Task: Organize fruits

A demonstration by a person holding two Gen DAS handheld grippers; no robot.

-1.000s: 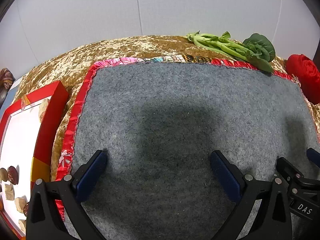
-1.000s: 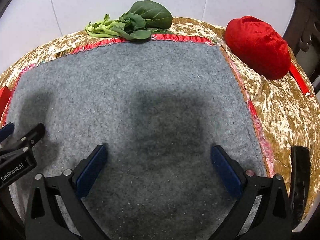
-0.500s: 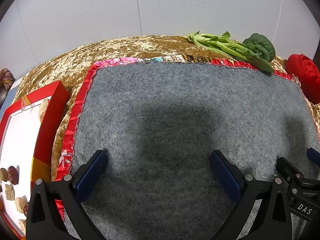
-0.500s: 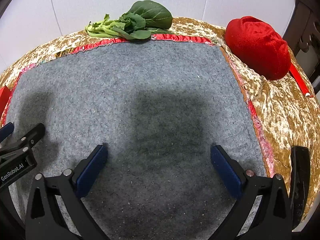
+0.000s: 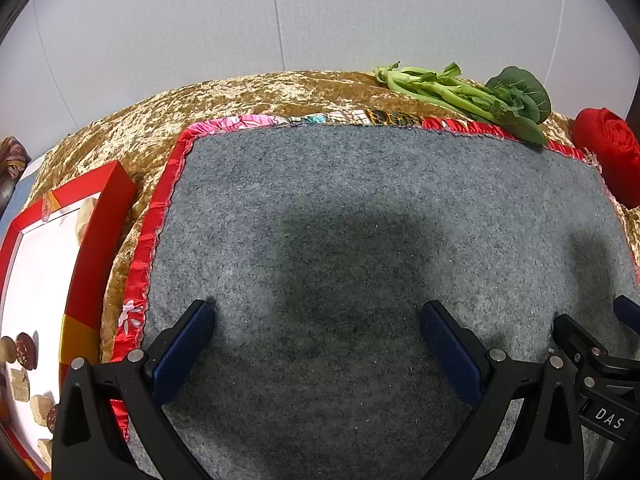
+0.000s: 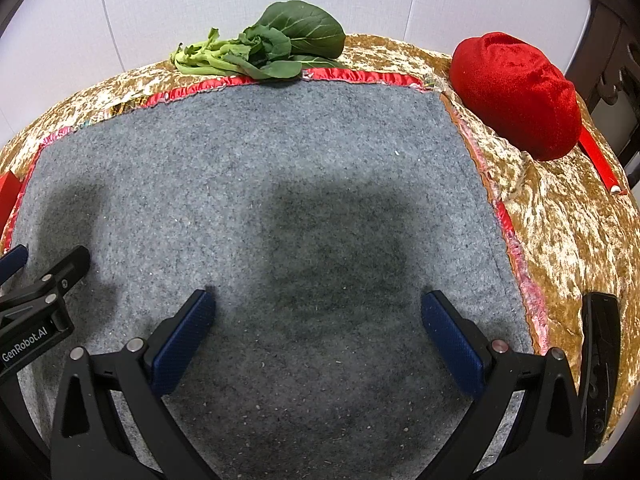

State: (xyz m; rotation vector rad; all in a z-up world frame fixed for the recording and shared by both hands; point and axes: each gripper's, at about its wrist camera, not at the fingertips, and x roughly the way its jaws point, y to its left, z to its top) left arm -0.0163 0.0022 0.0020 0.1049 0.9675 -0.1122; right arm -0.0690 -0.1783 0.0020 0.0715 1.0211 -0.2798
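We hold both grippers, left (image 5: 316, 334) and right (image 6: 318, 330), spread empty over the mat (image 6: 256, 184). The greens (image 6: 264, 50) look light, limp; we'd pinch the stems.

Left hand-held gripper (image 5: 316, 320) spread wide, right hand-held gripper (image 6: 318, 316) likewise, side by side
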